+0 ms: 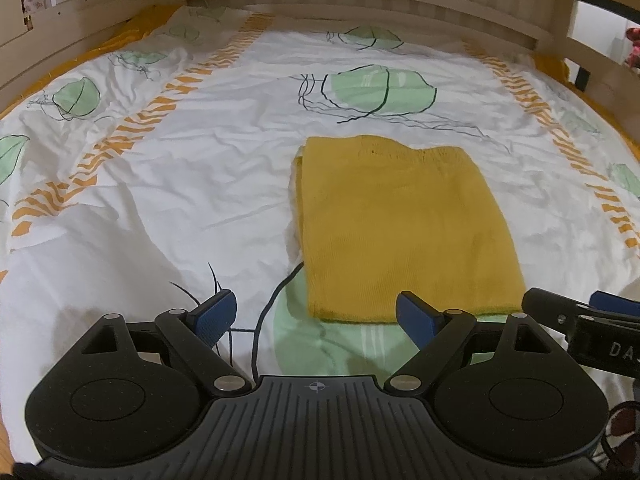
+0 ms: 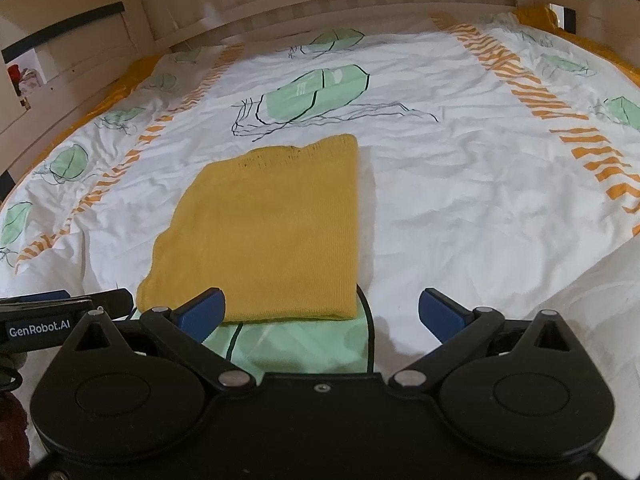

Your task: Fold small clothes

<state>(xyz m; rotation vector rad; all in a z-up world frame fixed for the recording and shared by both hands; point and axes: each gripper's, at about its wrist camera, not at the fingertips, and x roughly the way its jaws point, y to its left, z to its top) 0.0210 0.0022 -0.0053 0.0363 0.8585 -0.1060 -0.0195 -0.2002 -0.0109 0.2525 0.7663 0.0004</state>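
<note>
Clearly, your yellow knit garment lay folded into a neat rectangle on the bed's leaf-print sheet, its near edge over a green leaf. Your left gripper and right gripper hovered just short of that edge, fingers spread, holding nothing.

The right gripper hovered with blue-padded fingers spread wide over the near edge of a folded mustard-yellow knit garment lying flat on a white leaf-printed bedsheet.
</note>
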